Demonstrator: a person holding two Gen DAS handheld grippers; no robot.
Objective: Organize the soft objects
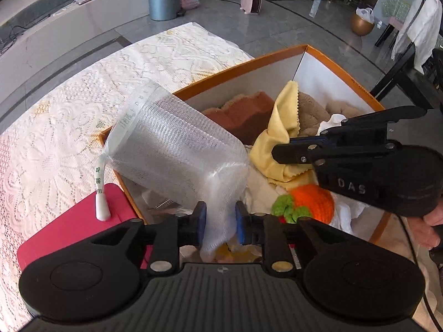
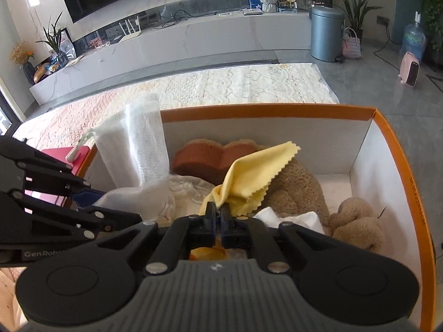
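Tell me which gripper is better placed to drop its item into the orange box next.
Right. The right gripper is shut on the yellow cloth well inside the orange box. The left gripper has the white mesh bag between open pads, leaning over the box's rim.

Bright daylight, sharp focus, glare on glossy floor, strong fisheye bending at edges.

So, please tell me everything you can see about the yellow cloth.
The yellow cloth is a thin, soft-looking square with zigzag-cut edges, pale yellow and unprinted. It is bunched and folded, one corner standing up and to the right. The right gripper is shut on its lower gathered part. It hangs inside the orange-rimmed box, over a tan plush item and white fabric; whether it rests on them is unclear.
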